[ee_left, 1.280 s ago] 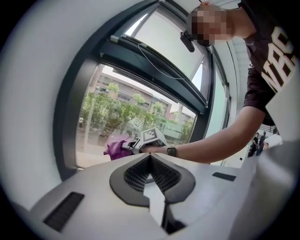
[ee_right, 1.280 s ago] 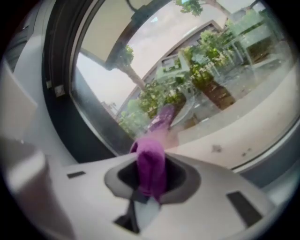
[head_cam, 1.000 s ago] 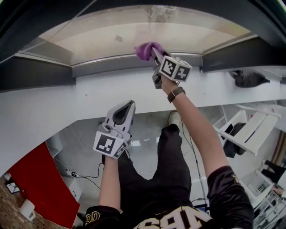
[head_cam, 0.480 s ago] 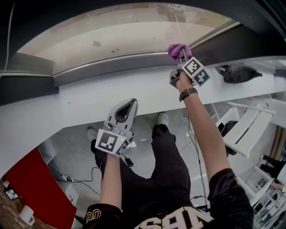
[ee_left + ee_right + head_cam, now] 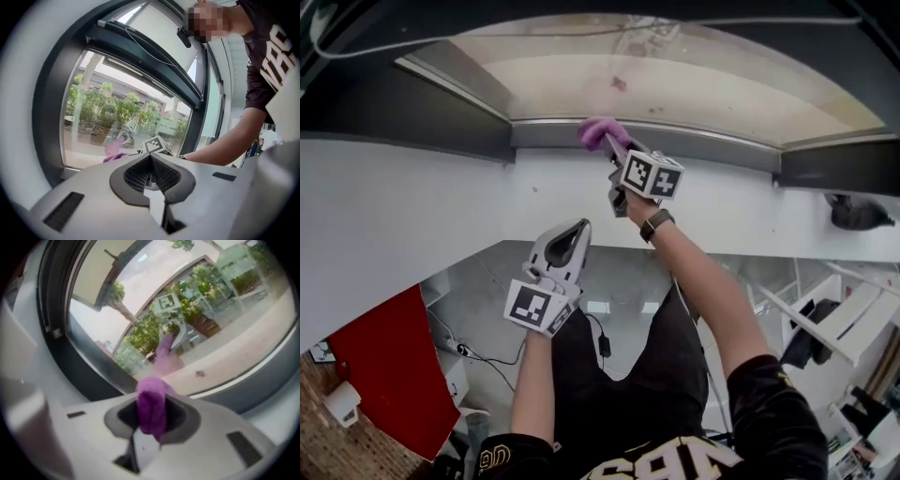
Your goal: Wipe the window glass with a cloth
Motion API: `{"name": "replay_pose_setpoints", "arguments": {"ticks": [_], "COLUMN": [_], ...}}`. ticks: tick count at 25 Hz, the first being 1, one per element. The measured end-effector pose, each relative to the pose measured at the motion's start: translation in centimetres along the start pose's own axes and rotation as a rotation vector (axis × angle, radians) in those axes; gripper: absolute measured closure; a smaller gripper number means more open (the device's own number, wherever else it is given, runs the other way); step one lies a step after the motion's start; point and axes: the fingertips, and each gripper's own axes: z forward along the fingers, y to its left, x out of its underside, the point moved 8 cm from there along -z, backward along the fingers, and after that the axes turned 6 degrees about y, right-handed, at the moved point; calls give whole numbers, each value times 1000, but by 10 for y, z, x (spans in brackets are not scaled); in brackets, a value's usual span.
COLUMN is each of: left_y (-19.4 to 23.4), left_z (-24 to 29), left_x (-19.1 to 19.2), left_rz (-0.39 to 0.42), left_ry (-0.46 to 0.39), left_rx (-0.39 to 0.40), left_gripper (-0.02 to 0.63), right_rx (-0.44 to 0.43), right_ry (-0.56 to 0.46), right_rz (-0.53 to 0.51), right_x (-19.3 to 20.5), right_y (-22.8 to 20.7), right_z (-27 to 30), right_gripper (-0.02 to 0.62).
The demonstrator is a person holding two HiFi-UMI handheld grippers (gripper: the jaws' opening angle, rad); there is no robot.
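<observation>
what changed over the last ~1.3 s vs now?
The right gripper swept the purple cloth right along the bottom edge of the window glass, then back left. It stayed shut on the cloth throughout. The left gripper stayed shut and empty, held low, away from the glass.

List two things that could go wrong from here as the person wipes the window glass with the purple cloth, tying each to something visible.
1. The purple cloth is a small wad pinched in the right gripper; little of it passes the jaw tips, so hard plastic might scrape the window glass.
2. A dark spot on the glass lies apart from the cloth; a stroke along the lower frame may miss it.
</observation>
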Motion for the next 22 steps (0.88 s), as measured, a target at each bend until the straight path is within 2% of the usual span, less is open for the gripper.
{"name": "replay_pose_setpoints", "arguments": {"ticks": [3,5,8,10,12,15,22], "left_y": [45,68,86,91,88,70,-22], "left_z": [-44,-68,-90,-96,-93,-69,50], "left_x": [0,2,6,11,15,20,18], "left_rz": [24,28,6,-1,-14,-50,-57], "left_ry": [-4,-12,-25,-22,-17,-6,-3], "left_rx": [-90,-143,-204,-222,-217,-161,39], "left_gripper": [589,589,589,589,589,589,589], "right_rx": [-98,-131,-144,-135,-110,-54,113], "right_ry": [64,104,138,126,99,64,-25], "right_rz": [-41,-76,-73,-40,-19,-1,55], "right_x": [24,39,55,54,42,21,-33], "right_y": [66,101,127,127,113,66,-102], "right_z": [86,131,177,191,185,143,-21], "right_gripper": [512,512,512,512,512,512,512]}}
